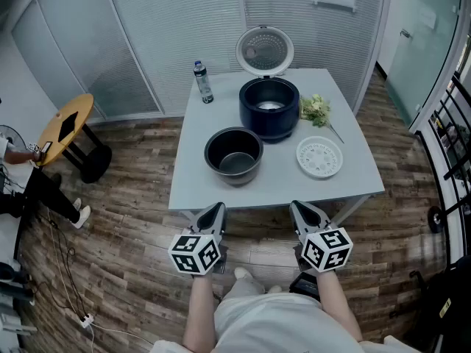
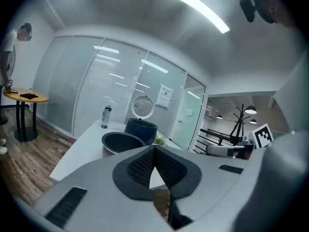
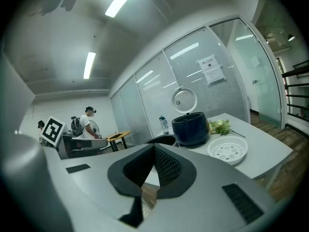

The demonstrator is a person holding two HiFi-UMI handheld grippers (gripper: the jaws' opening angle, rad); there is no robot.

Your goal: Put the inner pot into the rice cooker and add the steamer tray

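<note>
A dark inner pot [image 1: 234, 154] stands empty on the white table [image 1: 199, 190], left of centre. Behind it sits the dark blue rice cooker [image 1: 269, 107] with its round lid [image 1: 264, 50] raised. The white perforated steamer tray [image 1: 319, 157] lies to the cooker's front right. My left gripper [image 1: 215, 213] and right gripper [image 1: 302, 210] hover side by side just short of the table's near edge, both shut and empty. In the left gripper view the pot [image 2: 120, 141] and cooker [image 2: 141, 129] lie ahead; in the right gripper view the cooker [image 3: 190, 127] and tray [image 3: 228, 150] show.
A water bottle [image 1: 203, 82] stands at the table's back left. Leafy greens [image 1: 316, 109] lie right of the cooker. A round wooden side table [image 1: 66, 127] stands on the floor to the left. Glass partition walls close off the back. A person [image 3: 87, 122] stands far off.
</note>
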